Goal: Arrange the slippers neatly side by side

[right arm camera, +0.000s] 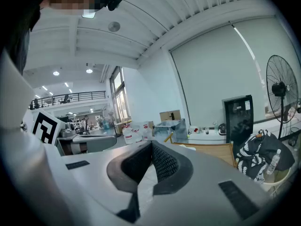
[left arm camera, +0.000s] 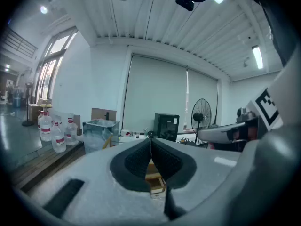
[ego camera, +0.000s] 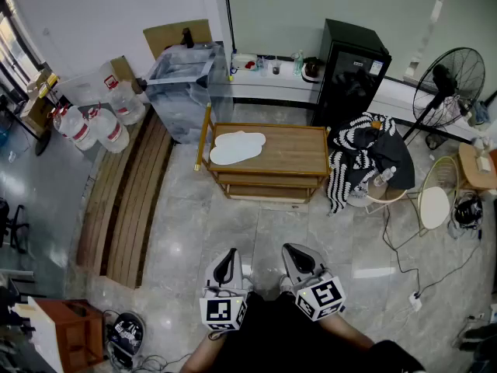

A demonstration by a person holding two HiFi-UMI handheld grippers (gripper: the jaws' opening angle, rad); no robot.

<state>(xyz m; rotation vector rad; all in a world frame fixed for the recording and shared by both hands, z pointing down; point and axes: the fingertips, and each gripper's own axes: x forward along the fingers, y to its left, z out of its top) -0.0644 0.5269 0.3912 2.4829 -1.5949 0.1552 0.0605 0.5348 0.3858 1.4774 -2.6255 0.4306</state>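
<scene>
Head view: the white slippers [ego camera: 237,148] lie together on the left part of the wooden table [ego camera: 299,158], well apart from the left gripper [ego camera: 229,253] and right gripper [ego camera: 290,249] near the lower edge.
Left gripper view: fingertips [left arm camera: 139,158] pressed together, nothing between them.
Right gripper view: fingertips [right arm camera: 164,163] pressed together, nothing held.

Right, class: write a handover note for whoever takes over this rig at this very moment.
Left gripper: shut, empty, low near the body.
Right gripper: shut, empty, beside it.
Slippers: white, lying close together on the wooden table, well ahead of both grippers.
Done: unclear; from here I cannot tell whether they are neatly aligned.
Left: approach, check them, and straighten if needed.
</scene>
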